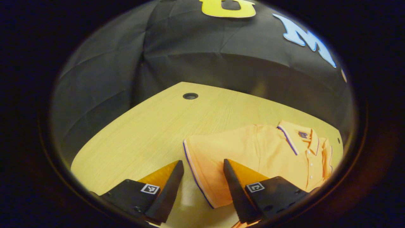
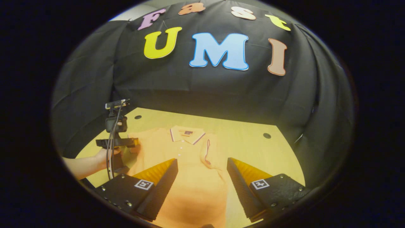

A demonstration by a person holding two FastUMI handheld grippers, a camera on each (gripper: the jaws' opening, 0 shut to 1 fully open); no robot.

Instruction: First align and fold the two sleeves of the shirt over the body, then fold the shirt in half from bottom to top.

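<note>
Right gripper view: right gripper [image 2: 202, 177] spread wide, empty, over shirt [image 2: 190, 186] lying at 6 o'clock on table [image 2: 253, 148]; one sleeve [image 2: 207, 152] seemingly folded in. Left gripper [image 1: 202, 180] also unclenched at other sleeve [image 1: 202, 164], unfolded. Bottom fold remaining.

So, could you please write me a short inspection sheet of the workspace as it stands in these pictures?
Surface: light wooden table with round cable holes.
Job's things: orange polo shirt lying flat, collar toward the booth wall; one sleeve already folded over the body, the other sleeve spread out on the table.
Clutter: nothing seen.
Grippers: left gripper open, jaws on either side of the spread sleeve's edge; right gripper open above the shirt's lower body. A hand holds the left gripper.
Cables: a cable hangs from the left gripper.
Surroundings: black cloth wall behind the table.
</note>
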